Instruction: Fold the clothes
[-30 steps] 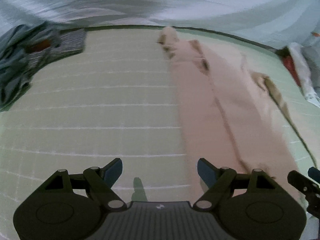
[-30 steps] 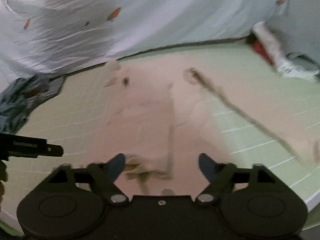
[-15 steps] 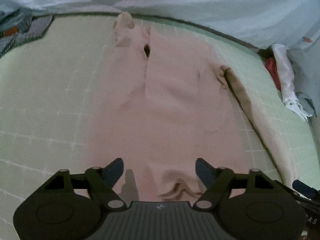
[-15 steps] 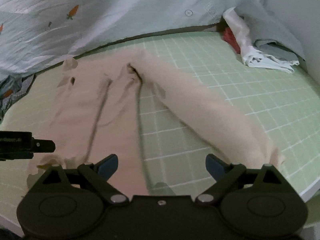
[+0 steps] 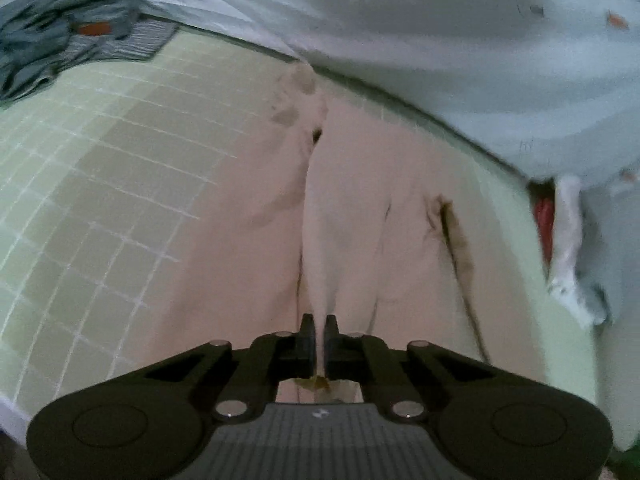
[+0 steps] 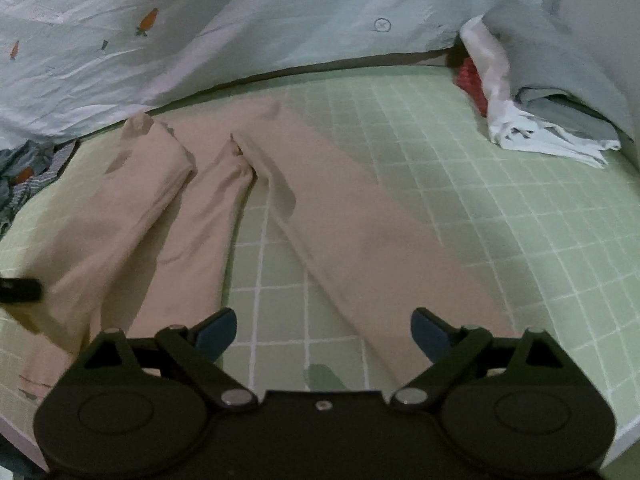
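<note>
A beige pair of trousers (image 6: 200,216) lies spread on the green gridded mat (image 6: 500,240), legs fanned toward me. In the left wrist view the trousers (image 5: 360,220) fill the middle, and my left gripper (image 5: 319,326) is shut on a raised ridge of the beige cloth at its near edge. My right gripper (image 6: 324,330) is open and empty, hovering above the mat with the right trouser leg (image 6: 380,256) running between its fingers. The tip of the left gripper (image 6: 20,289) shows at the left edge of the right wrist view.
A pale sheet with carrot prints (image 6: 240,20) hangs along the back. A heap of grey, white and red clothes (image 6: 532,108) sits at the back right. A dark blue-grey pile (image 5: 52,44) lies at the back left. The mat's near edge (image 6: 628,432) is close.
My left gripper has closed from open onto the trousers' near edge and pinched up a ridge of cloth. The right gripper has shifted right over the right trouser leg and stays open.
</note>
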